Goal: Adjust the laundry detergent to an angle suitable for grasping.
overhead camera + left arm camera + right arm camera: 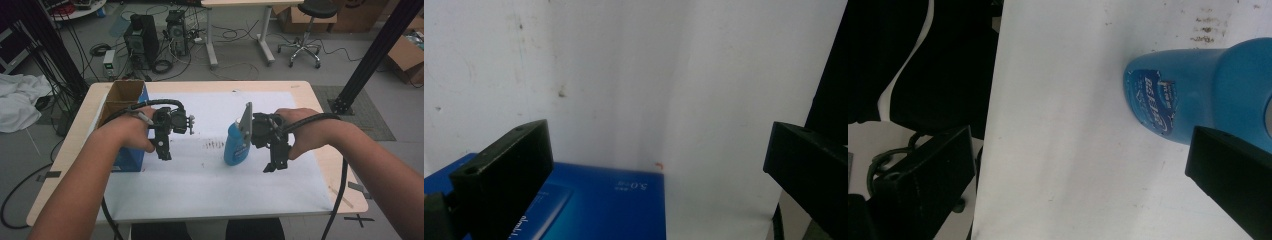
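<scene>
High view: the left hand-held gripper and the right hand-held gripper are hovering over the white sheet on the table, both empty. The blue bottle is standing upright just beside the right one; the blue box is sitting at the left. Nothing is grasped yet, so the work appears barely begun.

Left gripper view: the jaws are standing wide apart above the box, whose print reads "5.0" upside down.

Right gripper view: the jaws are gaping wide with the bottle outside them; its worn label is proving illegible.
</scene>
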`<move>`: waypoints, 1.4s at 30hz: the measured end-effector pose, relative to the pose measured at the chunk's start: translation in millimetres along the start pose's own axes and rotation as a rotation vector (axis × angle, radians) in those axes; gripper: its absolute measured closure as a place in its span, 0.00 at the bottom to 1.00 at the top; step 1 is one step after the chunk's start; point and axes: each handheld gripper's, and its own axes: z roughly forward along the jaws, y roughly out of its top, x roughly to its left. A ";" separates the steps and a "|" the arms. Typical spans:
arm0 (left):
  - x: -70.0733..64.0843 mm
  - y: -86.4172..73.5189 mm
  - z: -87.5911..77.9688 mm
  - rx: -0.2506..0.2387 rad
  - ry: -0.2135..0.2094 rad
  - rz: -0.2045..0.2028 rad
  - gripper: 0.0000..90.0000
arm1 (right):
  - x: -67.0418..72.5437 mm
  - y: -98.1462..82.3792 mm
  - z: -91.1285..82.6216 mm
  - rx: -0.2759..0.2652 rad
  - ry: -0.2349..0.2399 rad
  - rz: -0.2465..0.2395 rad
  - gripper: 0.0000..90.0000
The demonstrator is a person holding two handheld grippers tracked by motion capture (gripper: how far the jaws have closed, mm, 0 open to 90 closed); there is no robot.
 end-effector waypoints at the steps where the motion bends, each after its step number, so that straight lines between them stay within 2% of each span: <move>1: -0.3 -0.1 -0.3 -0.001 0.000 -0.001 0.00 | 0.0 0.3 -0.1 0.000 0.000 -0.003 0.00; 10: 1.4 0.4 -1.5 -0.001 -0.003 -0.001 0.00 | 0.6 0.3 -0.1 0.004 -0.002 -0.011 0.00; 21: 2.7 1.8 -2.6 0.002 0.007 0.011 0.00 | -2.1 -10.0 -8.4 -0.026 -0.006 0.004 0.00; 26: -0.7 4.0 -3.0 0.036 0.005 0.021 0.00 | -0.9 -12.3 -11.0 -0.026 -0.016 -0.012 0.00; 30: -3.0 4.3 -6.3 0.022 0.008 0.017 0.00 | -1.3 -11.2 -16.7 -0.028 -0.033 -0.029 0.00; 33: -5.2 4.1 -8.2 0.025 0.017 0.021 0.00 | -5.6 -10.7 -21.8 -0.032 -0.056 -0.057 0.00; 36: -7.5 3.0 -9.3 0.033 0.019 0.023 0.00 | -12.0 -11.5 -25.2 -0.024 -0.084 -0.065 0.00; 42: -10.0 0.8 -10.3 0.029 0.027 0.013 0.00 | -26.2 -10.7 -31.1 -0.023 -0.097 -0.078 0.00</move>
